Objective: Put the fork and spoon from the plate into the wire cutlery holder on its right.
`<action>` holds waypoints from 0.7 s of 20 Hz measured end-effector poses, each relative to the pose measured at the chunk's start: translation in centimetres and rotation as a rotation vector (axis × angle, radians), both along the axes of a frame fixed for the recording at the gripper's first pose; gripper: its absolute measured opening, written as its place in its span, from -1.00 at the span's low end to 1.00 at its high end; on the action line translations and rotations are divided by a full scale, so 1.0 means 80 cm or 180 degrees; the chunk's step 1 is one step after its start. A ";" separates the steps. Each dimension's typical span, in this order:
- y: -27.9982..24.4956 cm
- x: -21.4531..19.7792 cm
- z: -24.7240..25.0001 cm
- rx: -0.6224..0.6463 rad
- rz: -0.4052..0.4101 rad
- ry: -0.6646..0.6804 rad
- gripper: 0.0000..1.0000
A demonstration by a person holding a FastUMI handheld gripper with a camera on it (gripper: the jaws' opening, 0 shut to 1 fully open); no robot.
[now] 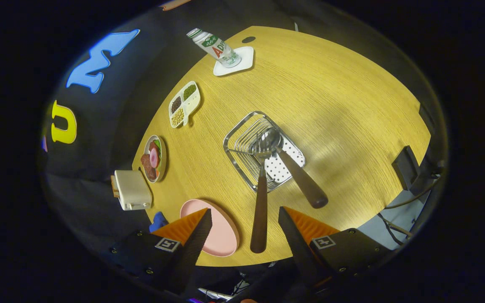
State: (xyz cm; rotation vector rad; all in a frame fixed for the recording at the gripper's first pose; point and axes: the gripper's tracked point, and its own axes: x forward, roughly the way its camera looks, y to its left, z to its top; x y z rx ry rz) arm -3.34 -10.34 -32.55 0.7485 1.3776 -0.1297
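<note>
The gripper (244, 216) hangs above the wooden table (343, 105) with its fingers spread wide and holding nothing, the brown handle of the fork (260, 206) lying in the gap between them and the pink plate (221, 235) bare just beside the left finger. Just ahead, the fork's tines and the bowl of the spoon (297, 172) rest inside the wire cutlery holder (242, 134), both handles sticking out over its near rim. Beyond it sit a sectioned dish of beans (185, 104) and a bottle (215, 46) on a white coaster (246, 57).

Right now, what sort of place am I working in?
Probably a staged recording booth dressed as a dining setup: a wooden table against black cloth, with food dishes, a toaster and a wire cutlery holder holding fork and spoon. The tool hangs open.
</note>
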 end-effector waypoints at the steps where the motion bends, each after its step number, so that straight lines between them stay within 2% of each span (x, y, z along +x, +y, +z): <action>1: 0.001 0.000 0.000 -0.0016 0.0023 -0.0006 0.96; 11: -0.029 -0.015 -0.007 -0.0662 0.0603 -0.0090 0.96; 14: -0.022 -0.020 0.006 -0.0598 0.0742 -0.0157 0.96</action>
